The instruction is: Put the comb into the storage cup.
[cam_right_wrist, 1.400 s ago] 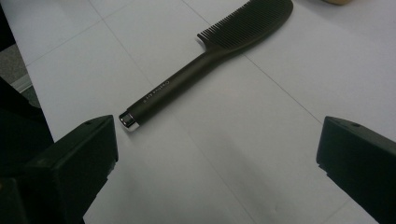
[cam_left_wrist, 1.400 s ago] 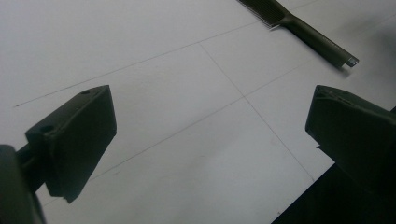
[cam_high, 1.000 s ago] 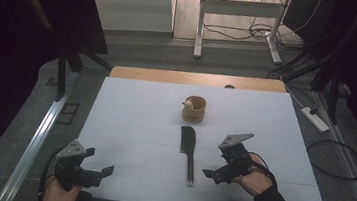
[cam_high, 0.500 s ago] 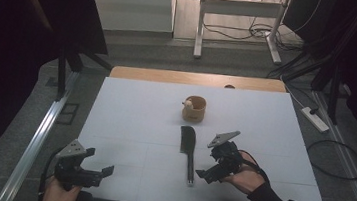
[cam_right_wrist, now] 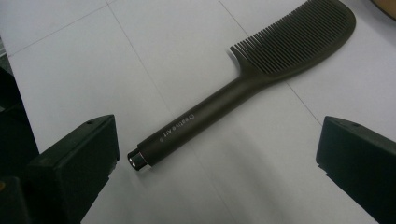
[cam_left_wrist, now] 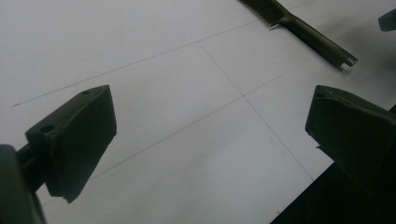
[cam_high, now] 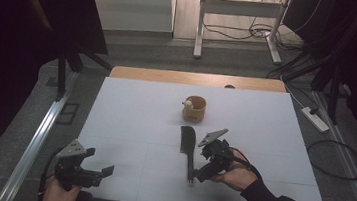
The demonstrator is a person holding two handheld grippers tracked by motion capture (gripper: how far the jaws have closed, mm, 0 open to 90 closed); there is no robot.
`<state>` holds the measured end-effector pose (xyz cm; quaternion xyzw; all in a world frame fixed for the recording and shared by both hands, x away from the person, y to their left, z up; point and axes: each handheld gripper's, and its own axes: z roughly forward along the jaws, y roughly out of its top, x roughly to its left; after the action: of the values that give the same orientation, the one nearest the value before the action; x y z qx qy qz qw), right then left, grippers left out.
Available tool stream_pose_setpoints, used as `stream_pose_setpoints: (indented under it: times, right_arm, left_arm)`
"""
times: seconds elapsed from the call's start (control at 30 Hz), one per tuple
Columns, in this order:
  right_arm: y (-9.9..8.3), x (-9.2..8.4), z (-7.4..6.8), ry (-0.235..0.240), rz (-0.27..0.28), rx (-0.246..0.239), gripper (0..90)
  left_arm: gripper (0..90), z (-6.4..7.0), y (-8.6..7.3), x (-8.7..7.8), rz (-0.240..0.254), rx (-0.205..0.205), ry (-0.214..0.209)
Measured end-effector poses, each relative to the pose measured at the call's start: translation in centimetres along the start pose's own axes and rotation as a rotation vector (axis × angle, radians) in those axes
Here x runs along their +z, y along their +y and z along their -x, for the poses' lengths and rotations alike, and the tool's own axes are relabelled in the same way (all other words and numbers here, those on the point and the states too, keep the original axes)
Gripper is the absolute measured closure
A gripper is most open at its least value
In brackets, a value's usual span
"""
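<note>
- Black and flat, a comb (cam_high: 187,149) lies on the white desk (cam_high: 129,120), its toothed head toward the far side and its handle pointing back toward the person.
- In the right gripper view the comb (cam_right_wrist: 243,91) shows fine teeth along one edge of a broad head, small pale lettering on the handle and a silvery cap at the handle's end.
- The right tool (cam_high: 200,174) sits low over the desk just beside the comb's handle end, held in the person's right hand (cam_high: 236,176); a dark sleeve covers the forearm.
- Its jaws stand wide apart in the right gripper view, the handle end lying between them nearer the left jaw, with nothing gripped.
- The left tool (cam_high: 103,172) is at the near left of the desk, well apart from the comb, held in the left hand (cam_high: 58,192).
- Its jaws also stand wide apart over bare desk surface, and the comb's handle (cam_left_wrist: 317,39) shows at the top of the left gripper view.
- A small wooden cup (cam_high: 194,109) stands farther back, beyond the comb's head and apart from it.
</note>
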<state>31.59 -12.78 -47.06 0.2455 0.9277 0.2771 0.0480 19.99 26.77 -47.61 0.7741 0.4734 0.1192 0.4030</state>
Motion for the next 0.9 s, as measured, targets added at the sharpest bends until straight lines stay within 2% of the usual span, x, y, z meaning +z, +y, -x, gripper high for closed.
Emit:
stream_pose_setpoints:
  times: [0.2,0.5,0.57,0.6,0.63,0.67,0.83,0.87,0.9]
  right_arm:
    - [0.7,0.7,-0.5,-0.002,-0.018,-0.025,0.0]
    - [1.0,1.3,-0.7,-0.012,-0.017,-0.03,3.1]
    - [1.1,1.3,-0.6,-0.024,-0.005,-0.026,8.0]
    - [1.2,1.2,-0.6,-0.025,0.002,-0.025,15.5]
    - [1.2,1.2,-0.6,-0.025,0.002,-0.025,15.5]
    - [1.2,1.1,-0.5,-0.008,0.012,-0.031,26.8]
    - [1.6,1.1,-0.5,0.035,0.028,-0.05,53.8]
    - [1.6,1.1,-0.5,0.035,0.028,-0.05,53.8]
    - [1.7,1.2,-0.6,0.035,0.026,-0.072,63.4]
  left_arm:
    - [2.9,0.0,0.0,0.0,-0.001,0.0,0.001]
    - [3.0,0.0,0.0,0.0,-0.003,-0.001,0.0]
    - [3.0,0.0,0.0,0.0,-0.004,-0.001,0.0]
    - [3.1,0.0,0.0,0.0,-0.004,0.0,0.002]
    - [3.1,0.0,0.0,0.0,-0.004,0.0,0.002]
    - [3.1,0.0,0.0,0.0,-0.005,0.0,0.002]
    - [3.1,0.0,0.0,0.0,-0.005,-0.001,0.002]
    - [3.1,0.0,0.0,0.0,-0.005,-0.001,0.002]
    - [3.2,0.0,0.0,0.0,-0.006,-0.001,0.002]
